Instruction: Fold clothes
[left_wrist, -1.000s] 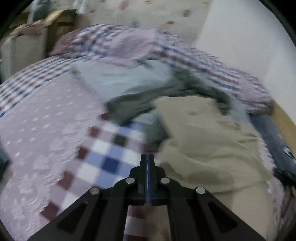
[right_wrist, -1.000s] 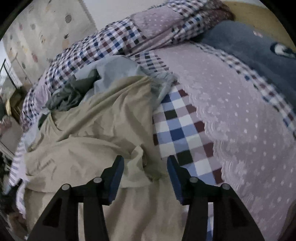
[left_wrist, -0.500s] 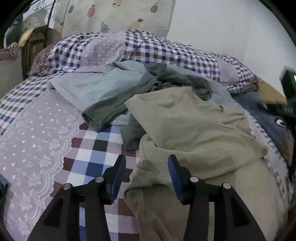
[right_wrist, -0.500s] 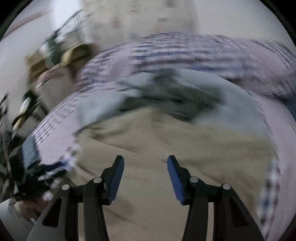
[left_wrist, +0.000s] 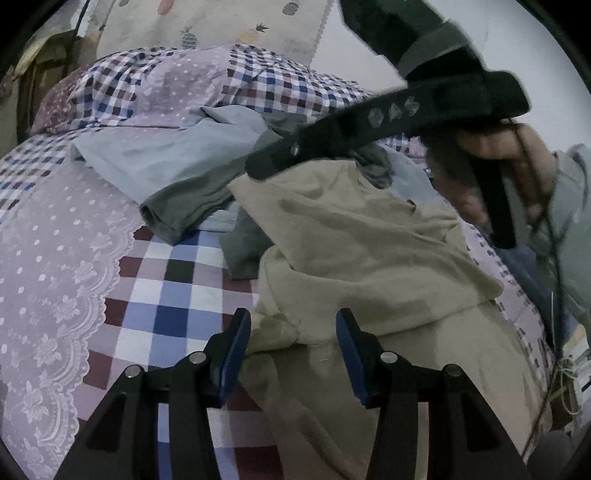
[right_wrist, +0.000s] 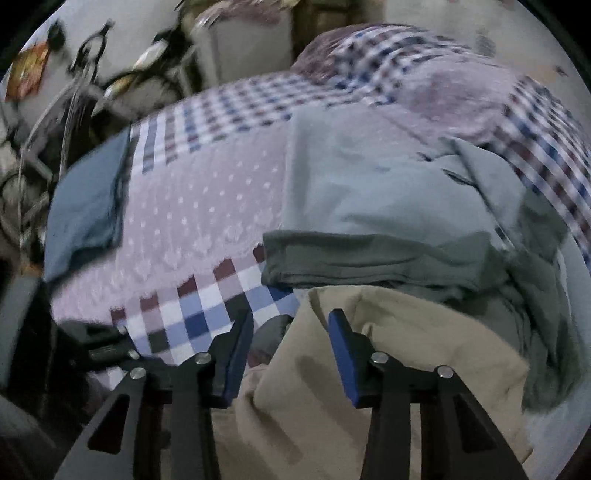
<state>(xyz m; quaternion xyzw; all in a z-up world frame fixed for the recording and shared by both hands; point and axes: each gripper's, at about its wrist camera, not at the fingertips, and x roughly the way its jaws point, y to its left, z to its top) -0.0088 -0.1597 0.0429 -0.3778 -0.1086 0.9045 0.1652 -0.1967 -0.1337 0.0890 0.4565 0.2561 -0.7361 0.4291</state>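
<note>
Beige garment (left_wrist: 362, 236) lies before both spread-fingered grippers (left_wrist: 293, 336) (right_wrist: 291, 338), grey-green clothes (right_wrist: 369, 258) piled behind it.

The left claw (left_wrist: 293, 345), clamped shut a second ago, now stands spread over the beige garment (left_wrist: 369, 240). The right claw (right_wrist: 291, 347) has swung toward 10 o'clock, crossing the left camera's view at 1 o'clock in a hand (left_wrist: 517, 177).

A beige garment (left_wrist: 369, 251), a grey-green one (right_wrist: 369, 258) and a pale blue one (right_wrist: 369, 184) are seen on a checked, lilac-dotted bedspread (left_wrist: 166, 302).
</note>
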